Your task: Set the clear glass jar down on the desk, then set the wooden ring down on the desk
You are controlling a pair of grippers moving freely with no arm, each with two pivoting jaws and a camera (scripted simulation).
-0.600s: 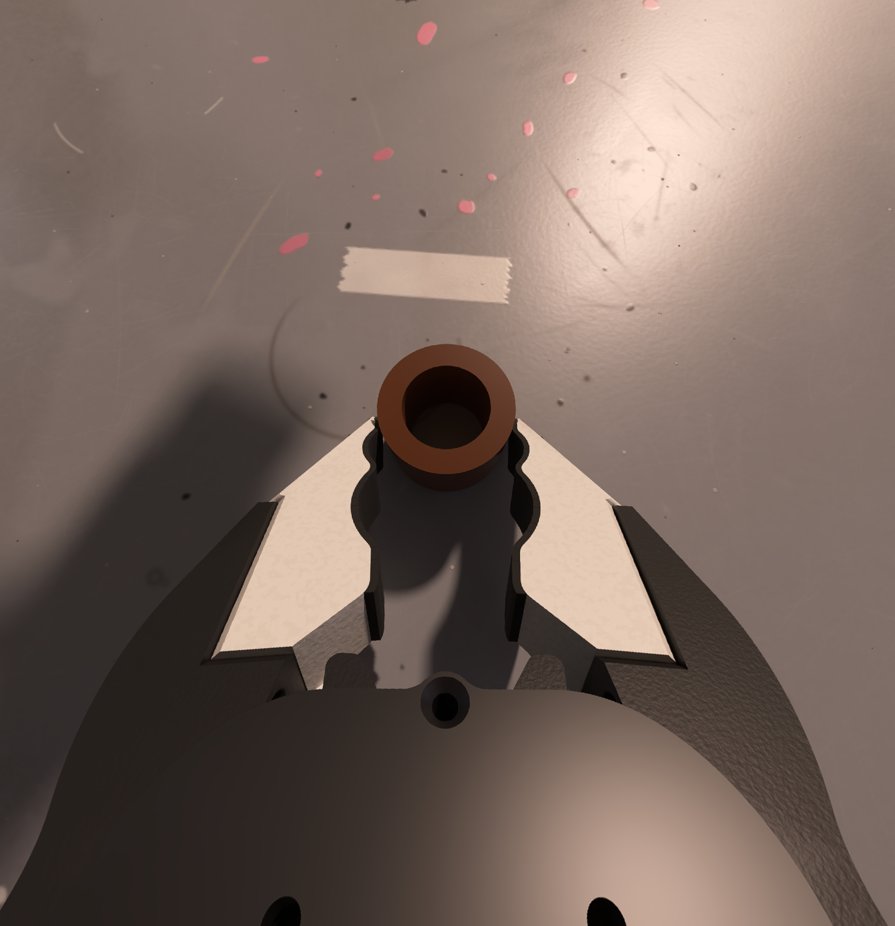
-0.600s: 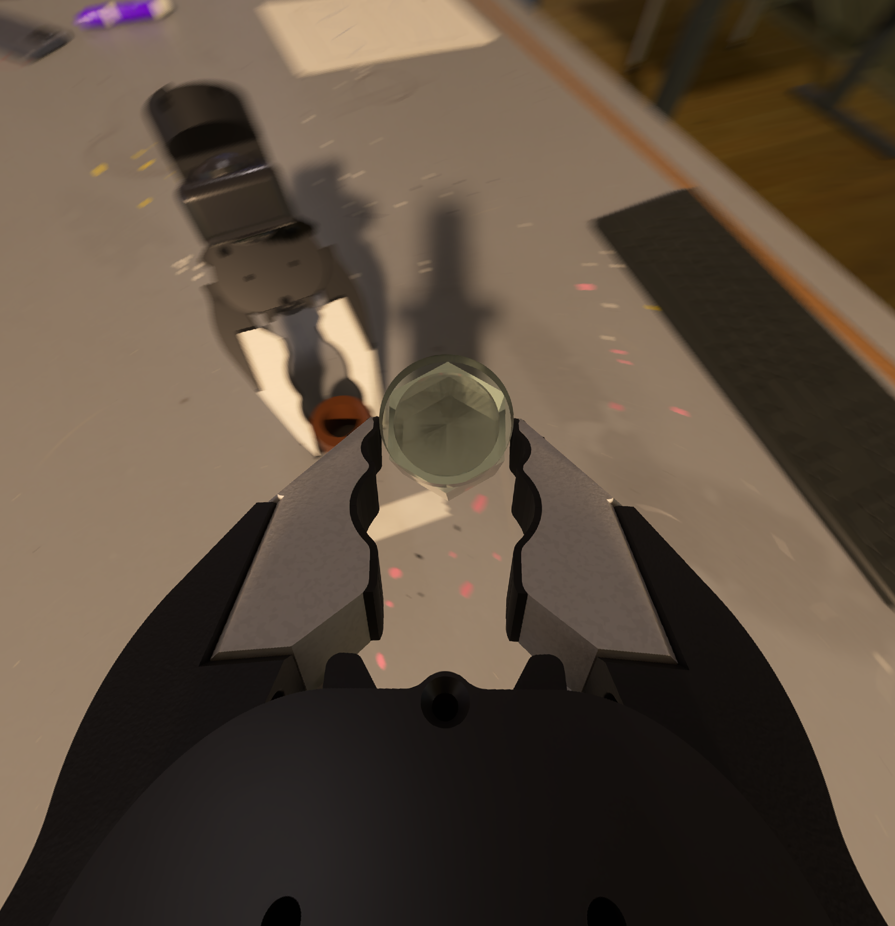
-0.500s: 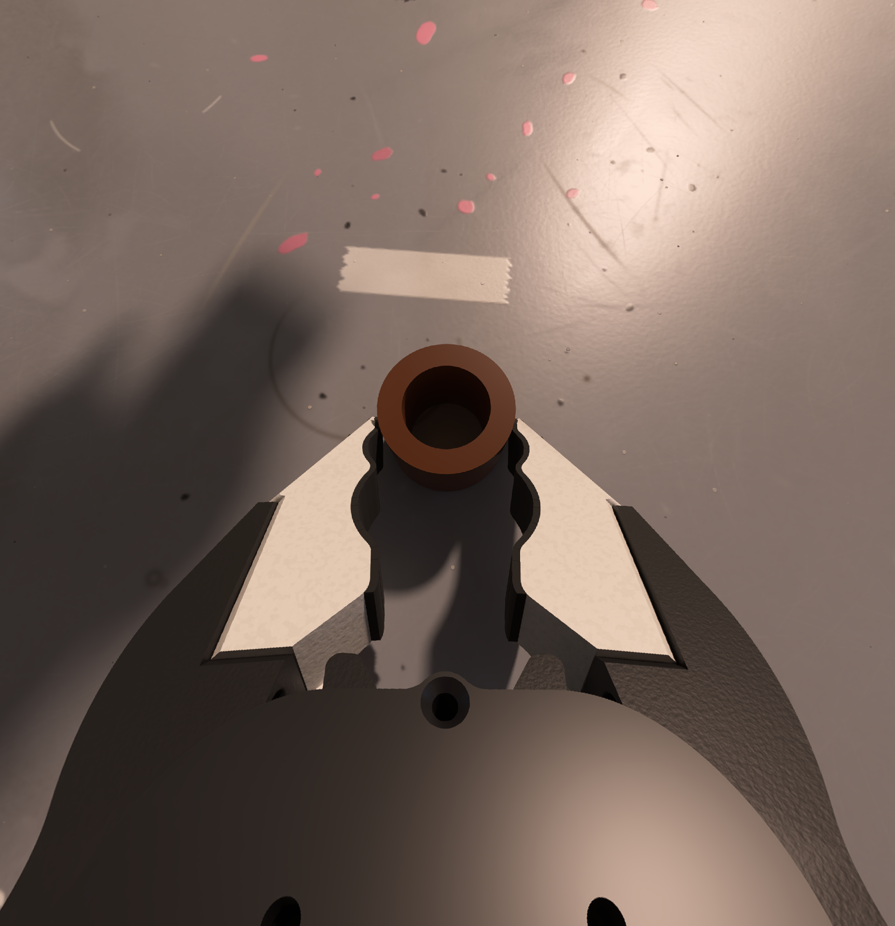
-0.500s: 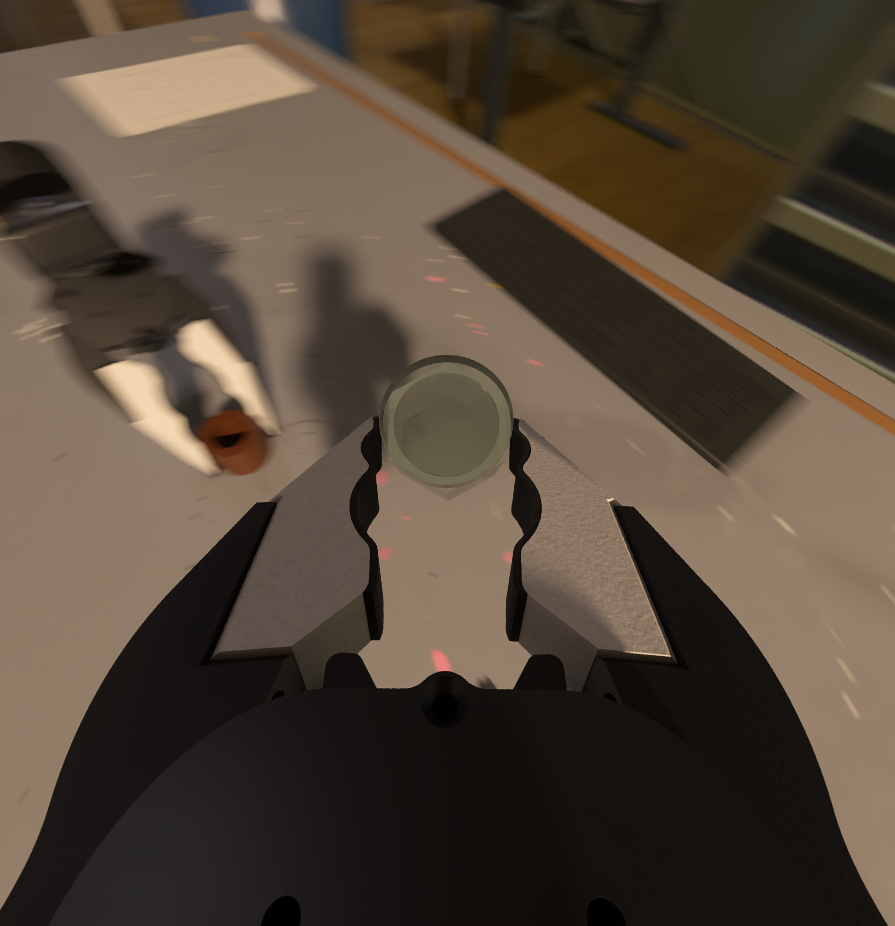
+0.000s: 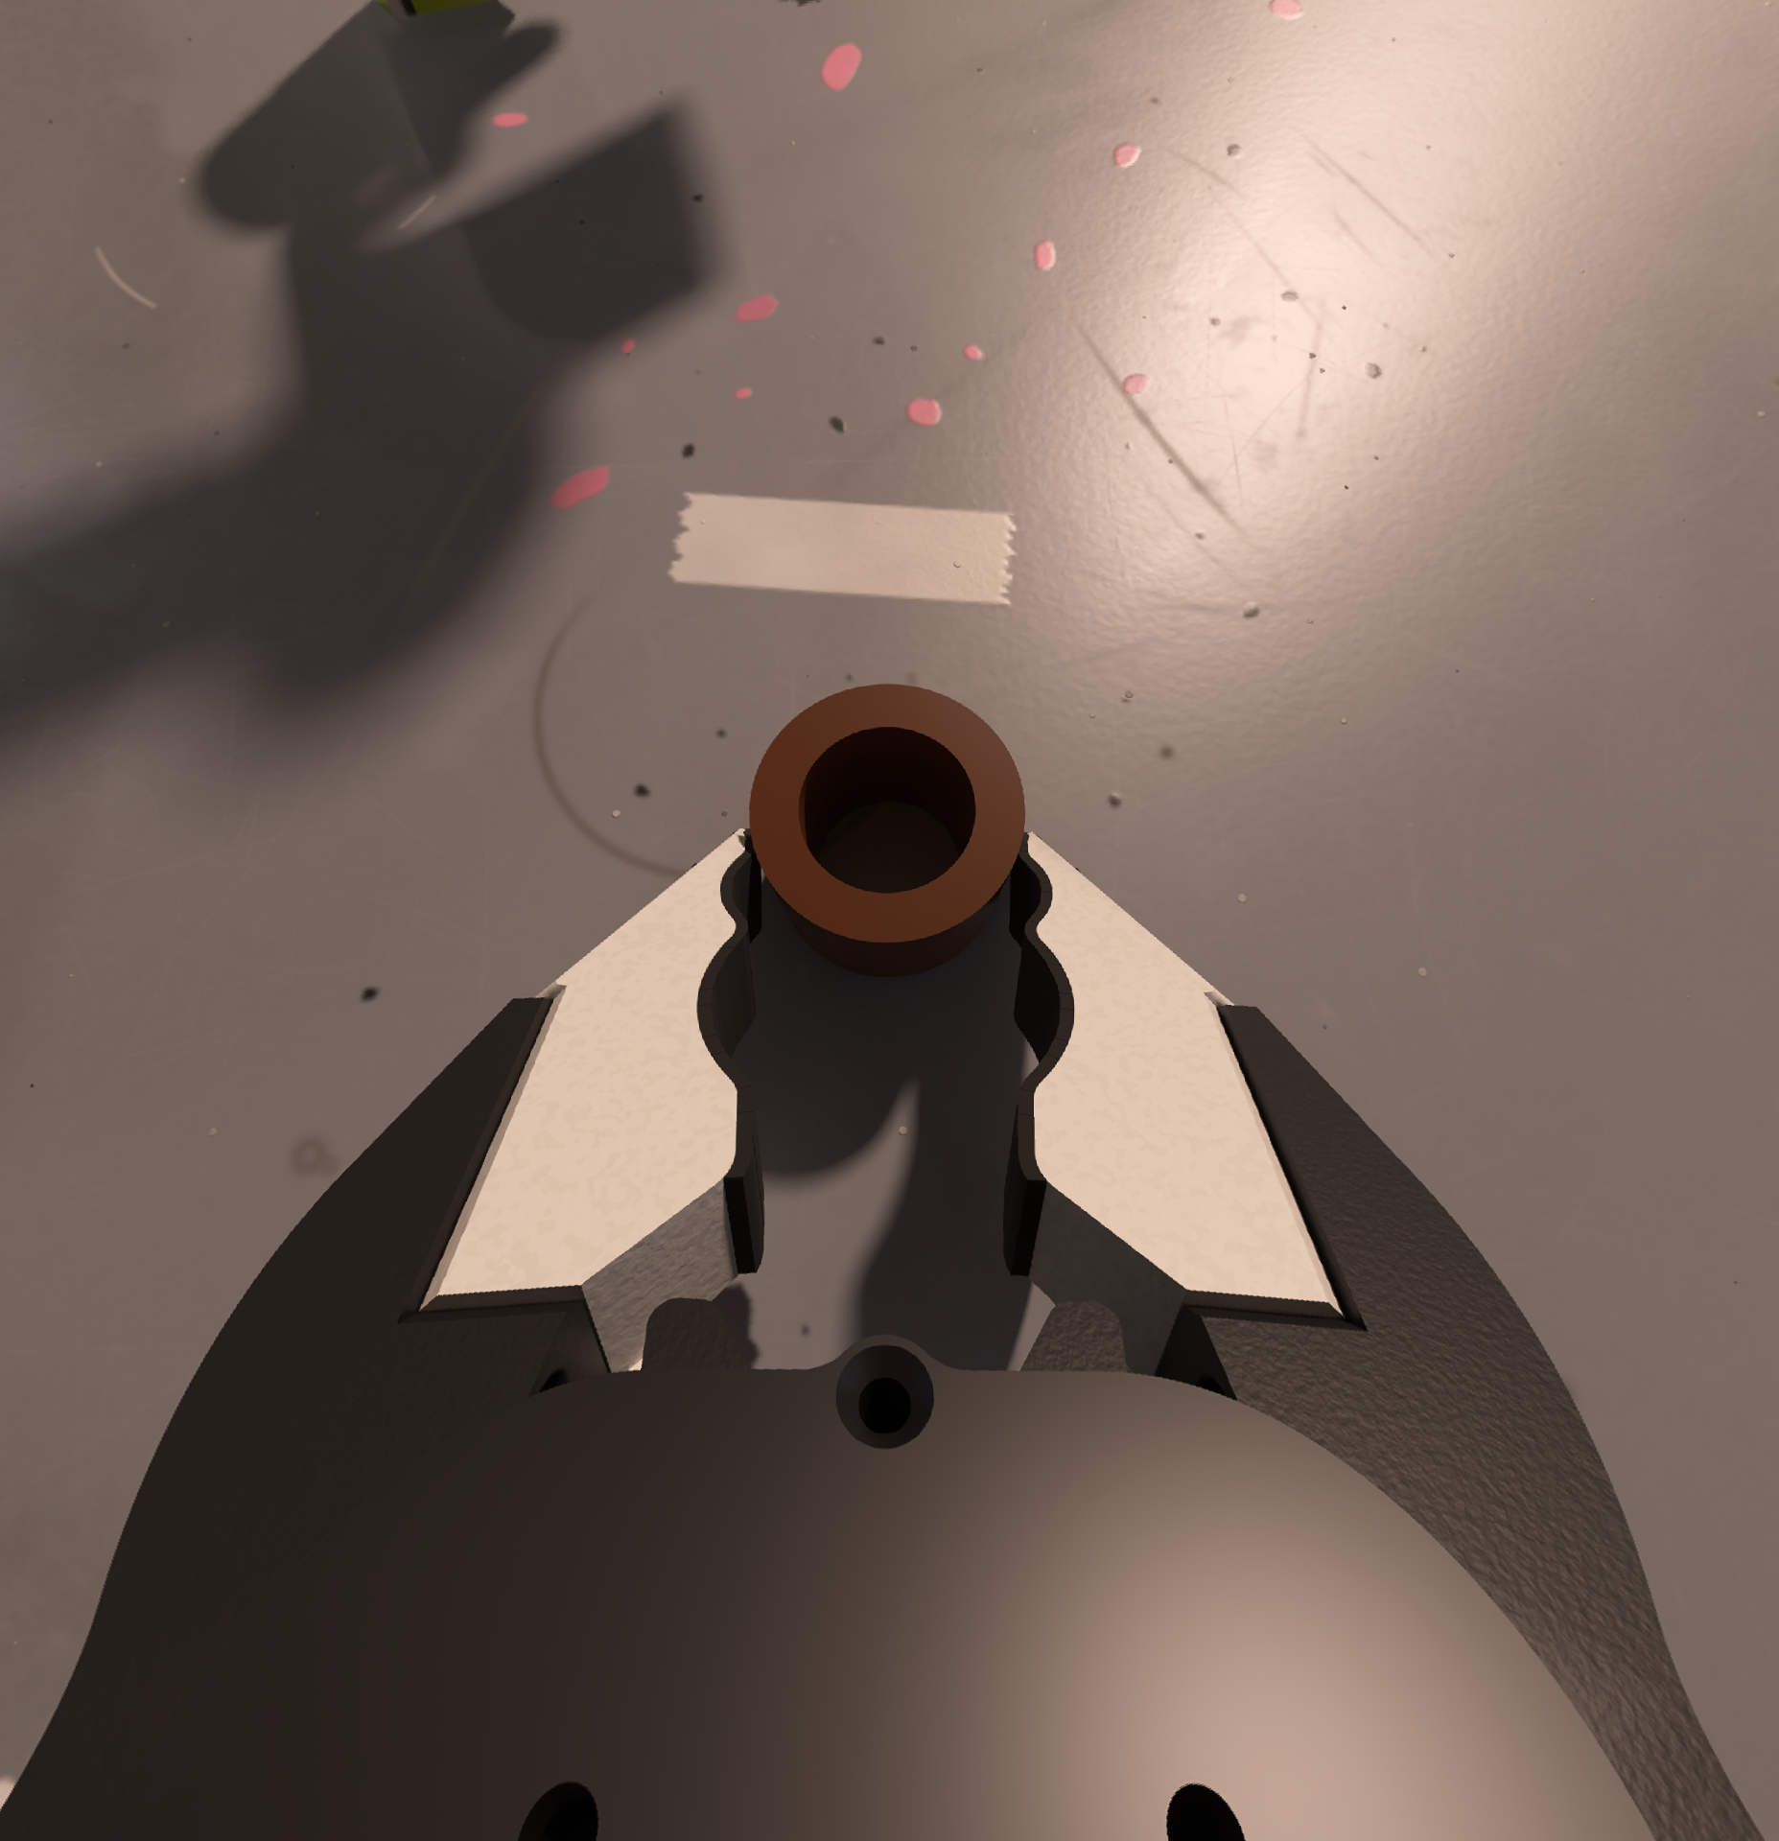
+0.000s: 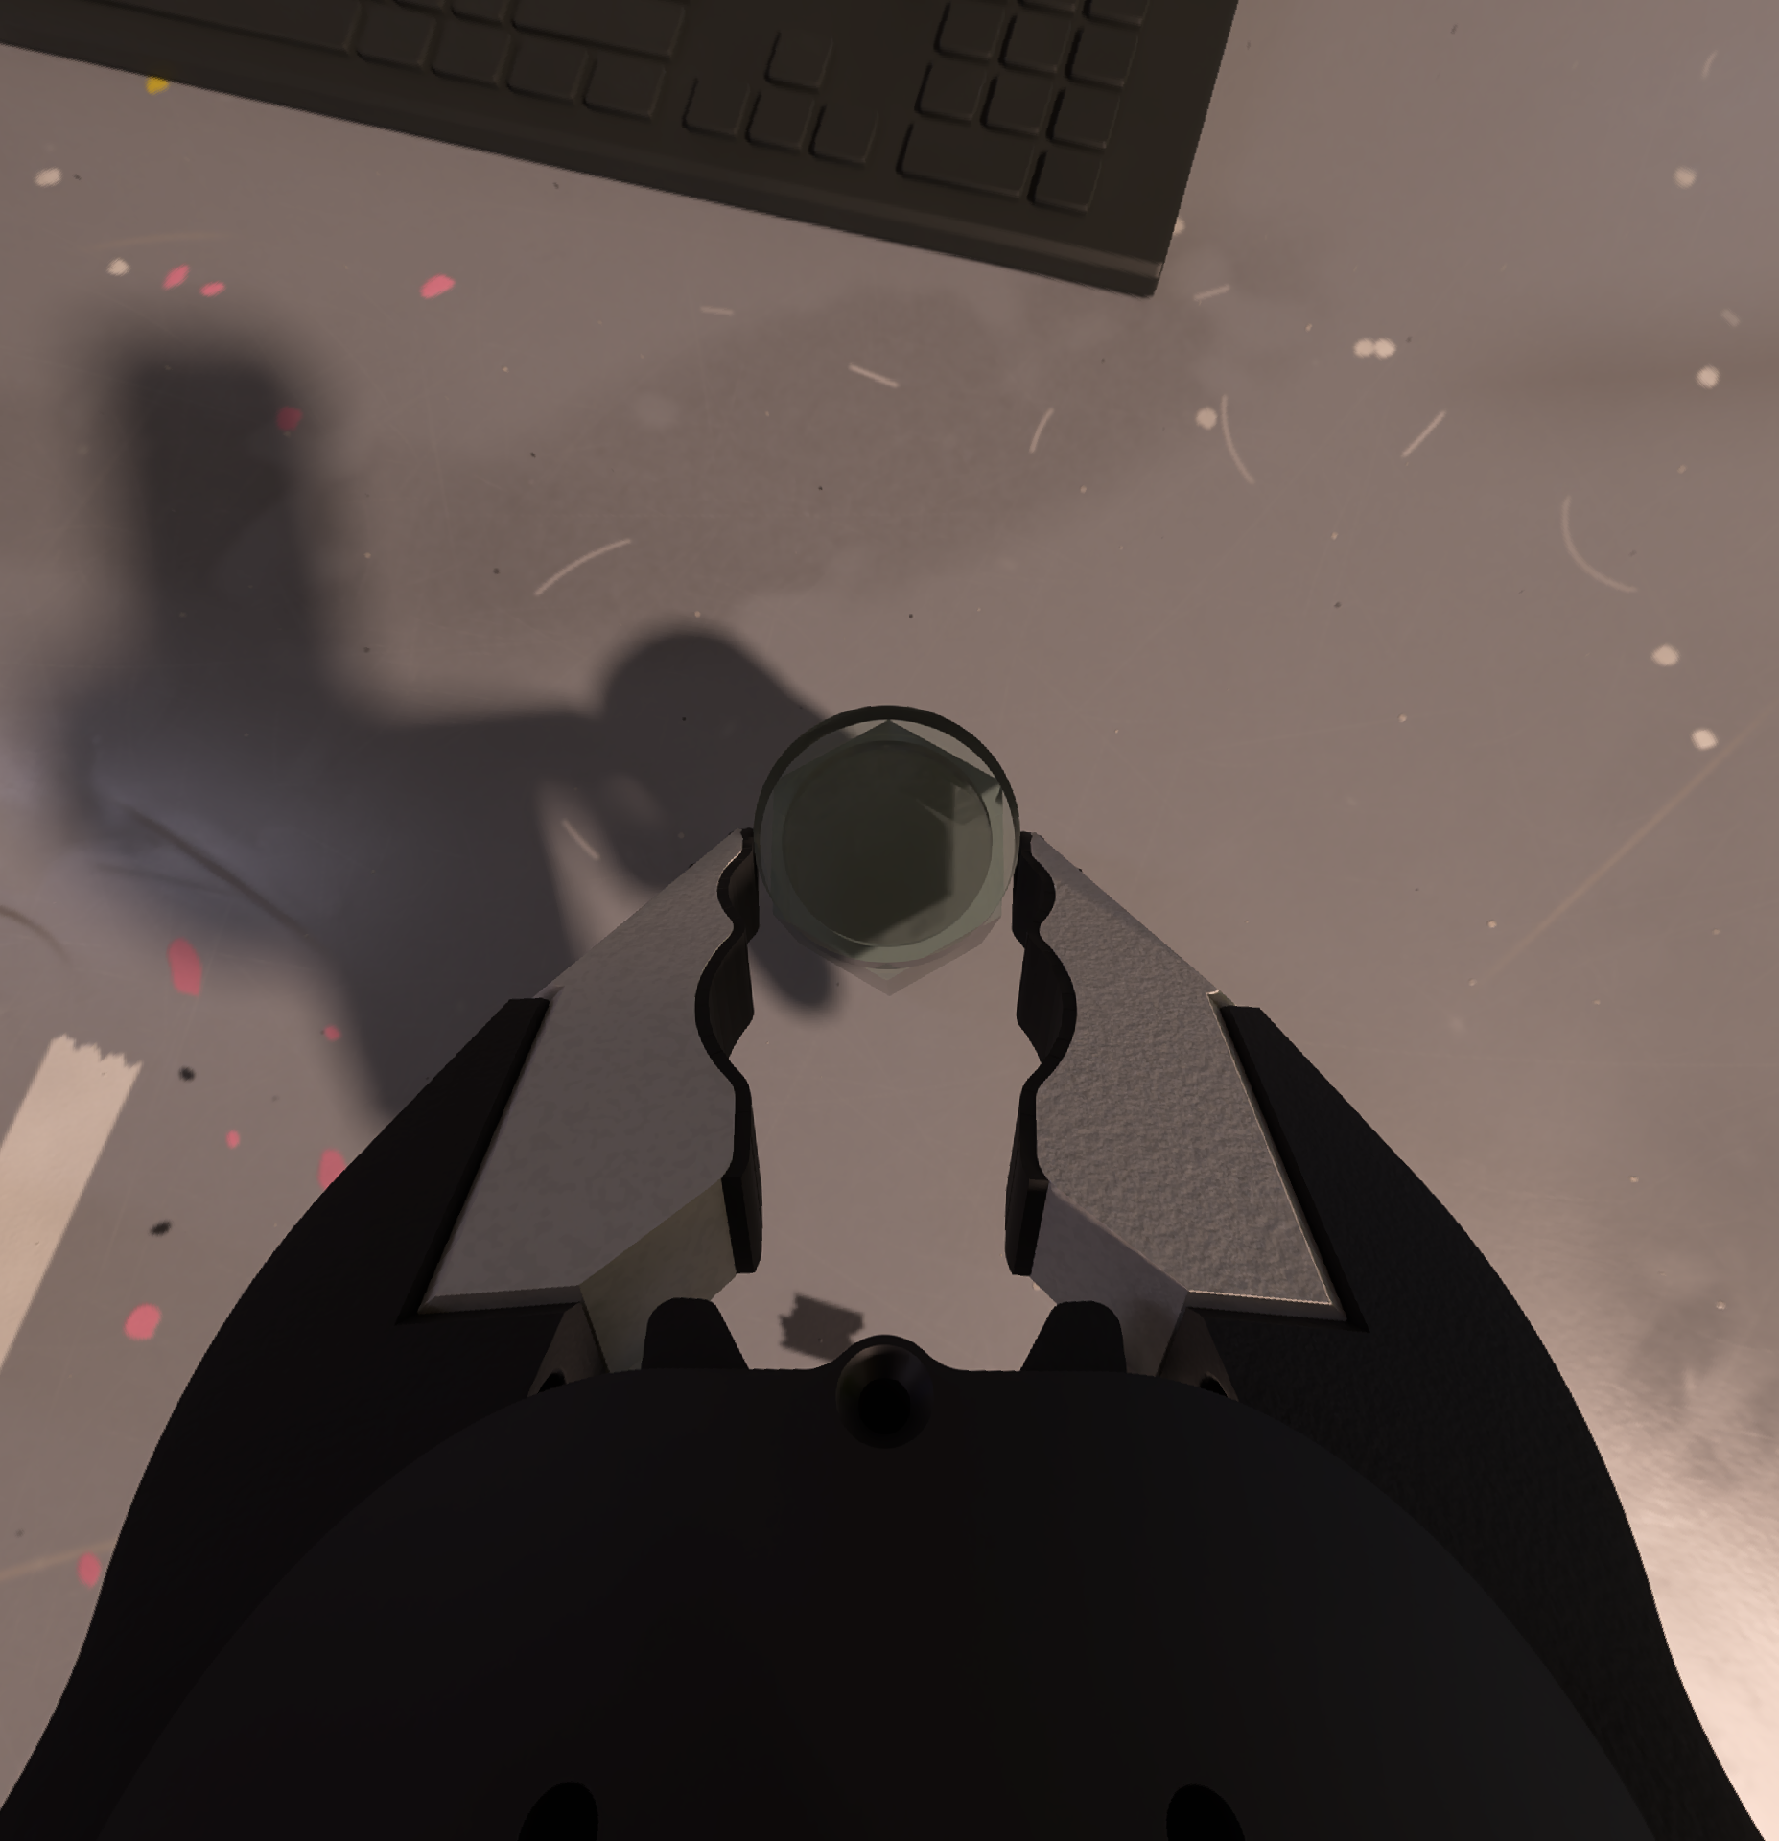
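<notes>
Clear glass jar [image 6: 885,837] sits clamped between the right gripper [image 6: 885,867] fingertips above the grey speckled desk [image 6: 1363,697], black keyboard [image 6: 765,90] beyond; left gripper [image 5: 885,867] pinches the brown wooden ring [image 5: 885,827].

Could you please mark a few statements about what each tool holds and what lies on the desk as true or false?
1. The left tool is shut on the ring. True.
2. The right tool is empty. False: it is shut on the jar.
3. A strip of pale tape lies on the desk beyond the ring. True.
4. A dark keyboard lies beyond the jar in the right wrist view. True.
5. The ring is blue. False: it is brown.
6. The jar lies on the keyboard. False: it is between the right tool's fingers, short of the keyboard.
</notes>
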